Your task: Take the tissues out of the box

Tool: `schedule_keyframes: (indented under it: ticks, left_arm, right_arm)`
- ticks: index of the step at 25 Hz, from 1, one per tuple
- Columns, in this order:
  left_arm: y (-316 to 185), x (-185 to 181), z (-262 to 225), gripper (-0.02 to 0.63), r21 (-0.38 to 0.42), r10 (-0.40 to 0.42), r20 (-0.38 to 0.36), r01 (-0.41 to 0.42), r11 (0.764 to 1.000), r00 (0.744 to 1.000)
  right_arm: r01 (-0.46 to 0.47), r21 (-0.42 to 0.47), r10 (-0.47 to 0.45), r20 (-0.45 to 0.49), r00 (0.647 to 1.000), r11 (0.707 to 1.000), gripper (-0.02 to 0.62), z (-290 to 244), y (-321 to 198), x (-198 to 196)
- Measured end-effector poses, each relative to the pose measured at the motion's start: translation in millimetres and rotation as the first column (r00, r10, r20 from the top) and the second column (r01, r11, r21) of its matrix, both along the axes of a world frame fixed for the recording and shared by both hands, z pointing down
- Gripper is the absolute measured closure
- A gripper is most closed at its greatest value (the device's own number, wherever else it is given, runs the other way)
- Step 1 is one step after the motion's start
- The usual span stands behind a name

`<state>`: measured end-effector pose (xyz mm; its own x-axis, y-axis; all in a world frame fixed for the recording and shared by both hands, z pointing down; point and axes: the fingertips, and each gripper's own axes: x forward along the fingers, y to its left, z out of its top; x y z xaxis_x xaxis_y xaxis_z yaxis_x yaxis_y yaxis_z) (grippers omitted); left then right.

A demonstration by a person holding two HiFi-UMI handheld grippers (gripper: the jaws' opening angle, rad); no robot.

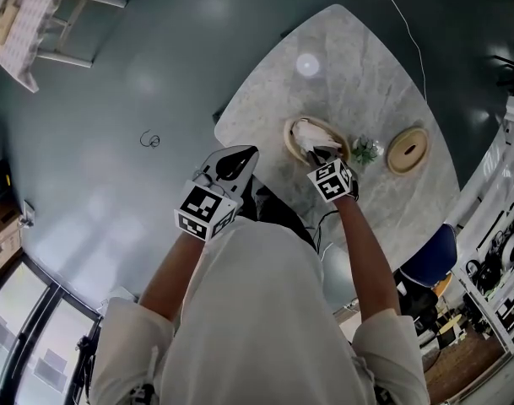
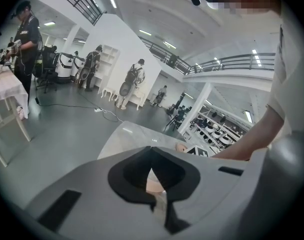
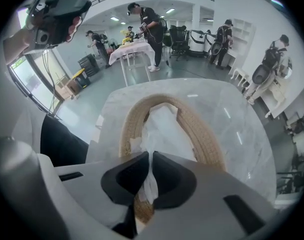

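A round woven tissue box (image 1: 289, 138) stands near the front edge of the marble table (image 1: 358, 66), with white tissue (image 1: 305, 132) bunched in its opening. My right gripper (image 1: 325, 153) is at the box's near rim, shut on a fold of that tissue. In the right gripper view the tissue (image 3: 151, 184) runs up between the closed pads of the right gripper (image 3: 149, 156), and the woven rim (image 3: 197, 130) curves beyond it. My left gripper (image 1: 239, 155) hangs off the table's left edge, shut and holding nothing. In its own view the left gripper (image 2: 152, 151) has its tips together.
A round wooden disc with a slot (image 1: 407, 150) lies right of the box, with a small greenish glass item (image 1: 364, 151) between them. A blue chair (image 1: 430, 256) stands at the table's right front. Several people and white tables (image 3: 134, 51) are farther off across the hall.
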<state>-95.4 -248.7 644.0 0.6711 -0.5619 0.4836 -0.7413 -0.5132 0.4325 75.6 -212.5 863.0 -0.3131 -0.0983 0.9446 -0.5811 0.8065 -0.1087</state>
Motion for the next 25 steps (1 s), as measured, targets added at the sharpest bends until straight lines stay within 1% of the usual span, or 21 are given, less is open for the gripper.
schedule_keyframes:
  ticks: [3, 6, 10, 15, 19, 25]
  left_arm:
    - [-0.9, -2.5, -3.8, 0.598, 0.010, -0.001, -0.001, 0.001, 1.000, 1.000]
    - [0.7, -0.1, -8.9, 0.598, 0.023, 0.004, -0.001, -0.004, 1.000, 1.000]
    - [4.5, 4.5, -16.7, 0.598, 0.041, 0.012, -0.001, -0.012, 0.999, 1.000]
    - [12.0, 12.8, -27.4, 0.598, 0.061, 0.022, 0.002, -0.022, 0.998, 1.000]
    - [21.5, 20.2, -37.4, 0.598, 0.077, 0.026, 0.008, -0.027, 0.997, 1.000]
    - [34.4, 29.4, -52.6, 0.598, 0.107, 0.015, 0.014, -0.017, 0.994, 1.000]
  right_arm:
    - [-0.047, 0.023, 0.046, 0.026, 0.999, 0.999, 0.551, -10.1, -4.7, 0.9]
    - [-0.107, 0.045, 0.103, 0.078, 0.992, 0.993, 0.552, -22.7, -9.3, 2.4]
    - [-0.194, 0.072, 0.182, 0.147, 0.972, 0.978, 0.552, -45.3, -15.8, 3.7]
    - [-0.255, 0.123, 0.231, 0.182, 0.956, 0.959, 0.552, -68.1, -18.9, 17.0]
    - [-0.314, 0.164, 0.274, 0.228, 0.934, 0.935, 0.552, -90.3, -18.4, 32.2]
    - [-0.403, 0.228, 0.322, 0.322, 0.890, 0.886, 0.552, -132.9, -15.2, 51.2]
